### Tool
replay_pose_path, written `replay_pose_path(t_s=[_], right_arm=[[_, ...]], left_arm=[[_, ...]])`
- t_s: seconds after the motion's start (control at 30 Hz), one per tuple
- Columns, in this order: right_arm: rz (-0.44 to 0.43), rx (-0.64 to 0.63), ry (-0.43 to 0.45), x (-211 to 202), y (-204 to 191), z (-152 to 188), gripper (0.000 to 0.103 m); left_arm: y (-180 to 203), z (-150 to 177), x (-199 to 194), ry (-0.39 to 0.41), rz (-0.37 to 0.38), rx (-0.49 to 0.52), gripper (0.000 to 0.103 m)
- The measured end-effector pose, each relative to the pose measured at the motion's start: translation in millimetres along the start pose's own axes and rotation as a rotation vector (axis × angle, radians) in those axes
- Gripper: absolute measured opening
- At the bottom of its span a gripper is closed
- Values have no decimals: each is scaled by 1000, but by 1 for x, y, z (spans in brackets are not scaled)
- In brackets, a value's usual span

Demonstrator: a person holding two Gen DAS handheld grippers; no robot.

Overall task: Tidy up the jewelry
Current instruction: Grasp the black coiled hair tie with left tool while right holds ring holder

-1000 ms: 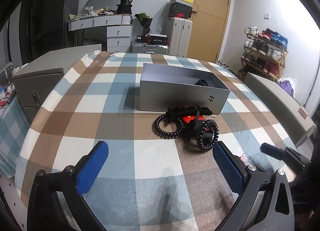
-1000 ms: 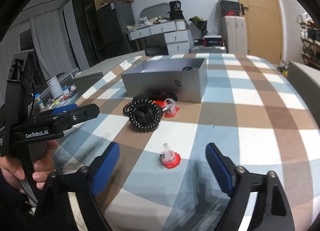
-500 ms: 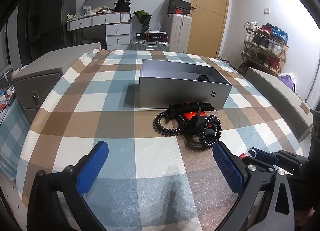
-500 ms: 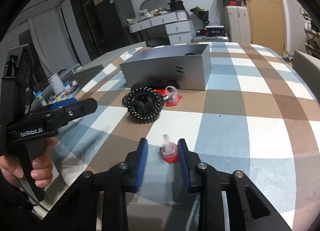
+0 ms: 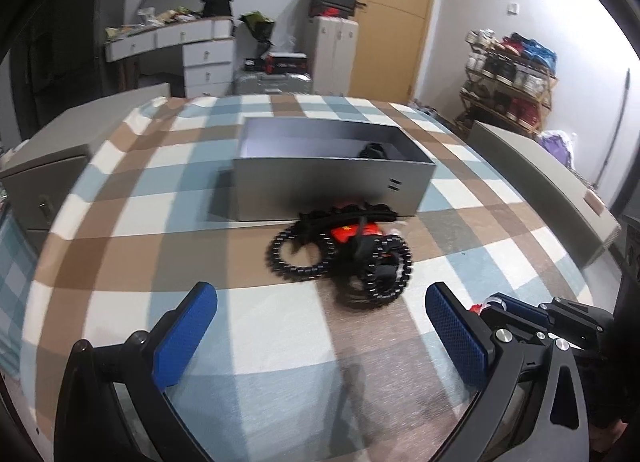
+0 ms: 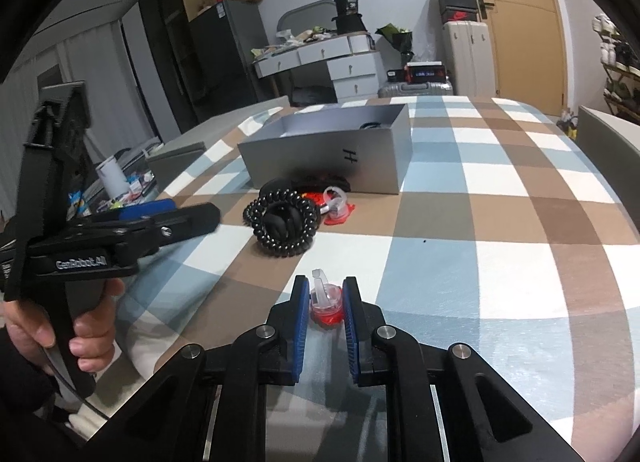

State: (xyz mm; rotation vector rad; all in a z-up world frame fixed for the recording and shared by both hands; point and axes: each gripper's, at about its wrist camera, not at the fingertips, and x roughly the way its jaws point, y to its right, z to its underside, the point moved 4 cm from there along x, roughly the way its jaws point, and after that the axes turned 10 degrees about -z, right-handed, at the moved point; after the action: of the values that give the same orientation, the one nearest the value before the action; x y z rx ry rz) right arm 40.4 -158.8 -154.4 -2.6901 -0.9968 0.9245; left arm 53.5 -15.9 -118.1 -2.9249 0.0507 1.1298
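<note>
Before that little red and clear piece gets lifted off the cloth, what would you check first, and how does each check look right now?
1. Right gripper closed on the red and clear piece: ok, pads press both sides.
2. Piece centred between the pads: ok.
3. Grey box open on top: ok.
4. Room inside the box: ok, only one dark item shows in the left wrist view.
5. Left gripper out of the way: ok, open and empty.
6. Black coil ties clear of the piece: ok, they lie apart.

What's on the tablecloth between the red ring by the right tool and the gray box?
In the right wrist view, black coiled hair ties and another red ring lie between the red ring and gray box.
</note>
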Motion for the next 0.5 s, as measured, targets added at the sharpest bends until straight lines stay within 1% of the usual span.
replay_pose_path(t_s=[0.1, 0.23, 0.3, 0.37, 0.4, 0.47, 0.5], right_arm=[[2, 5, 11, -4, 1, 0, 16], [1, 9, 18, -7, 2, 0, 16], [0, 10, 20, -7, 3, 1, 16], [-3, 13, 21, -8, 4, 1, 16], [-4, 14, 21, -8, 4, 1, 16], [-6, 16, 21, -8, 5, 2, 16], [-8, 18, 21, -7, 5, 1, 16]], left_arm=[[9, -4, 5, -14, 50, 20, 101], [19, -8, 9, -14, 70, 63, 101], [22, -10, 11, -15, 93, 68, 100], [22, -11, 12, -22, 109, 67, 91], [22, -11, 13, -29, 119, 66, 88], [22, -11, 16, -43, 128, 65, 79], [22, -10, 18, -49, 130, 64, 76]])
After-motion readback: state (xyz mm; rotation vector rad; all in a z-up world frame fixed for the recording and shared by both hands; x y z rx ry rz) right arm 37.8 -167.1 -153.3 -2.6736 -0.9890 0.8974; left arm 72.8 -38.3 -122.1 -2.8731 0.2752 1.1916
